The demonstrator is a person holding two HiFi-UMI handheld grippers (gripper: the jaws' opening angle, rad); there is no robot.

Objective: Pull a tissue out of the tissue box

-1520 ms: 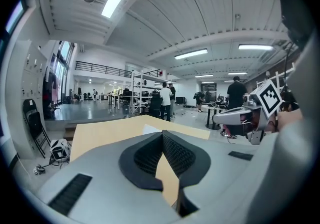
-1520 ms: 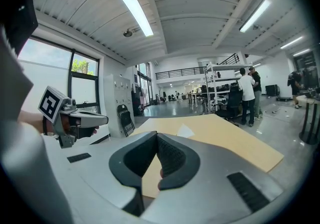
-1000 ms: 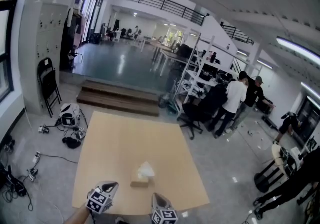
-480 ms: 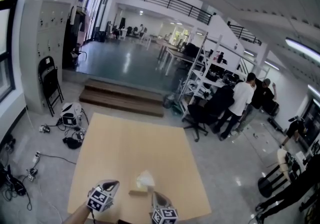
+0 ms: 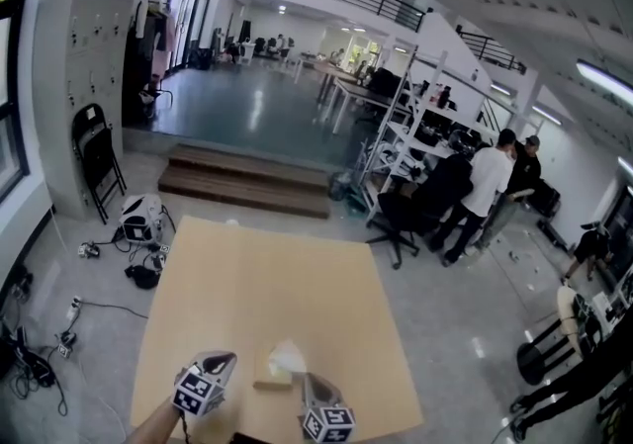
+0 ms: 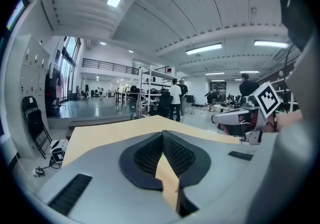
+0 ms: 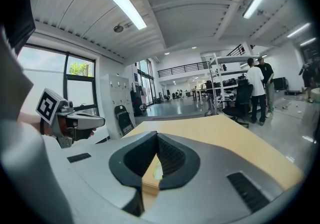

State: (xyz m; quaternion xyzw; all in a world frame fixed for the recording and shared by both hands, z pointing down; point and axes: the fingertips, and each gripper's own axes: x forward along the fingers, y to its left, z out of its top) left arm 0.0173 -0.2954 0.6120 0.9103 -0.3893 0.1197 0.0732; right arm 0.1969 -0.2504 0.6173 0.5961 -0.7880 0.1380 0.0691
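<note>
2 pairs of jaws are pressed together, pinching nothing. The left gripper (image 6: pixel 162 134) and the right gripper (image 7: pixel 156 135) hover low over the wooden table (image 5: pixel 247 274). The tissue box (image 5: pixel 271 376), with a white tissue (image 5: pixel 289 357) poking up, sits between them, at 2 o'clock from the left and 11 o'clock from the right.

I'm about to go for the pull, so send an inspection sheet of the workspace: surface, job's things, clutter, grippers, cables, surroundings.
Surface: wooden table, bare apart from the box.
Job's things: tissue box near the front edge, tissue sticking up from it.
Clutter: nothing seen on the table.
Grippers: left gripper and right gripper near the box, jaws shut, both empty.
Cables: cables on the floor, left of the table.
Surroundings: folding chair, steps, people at right.
</note>
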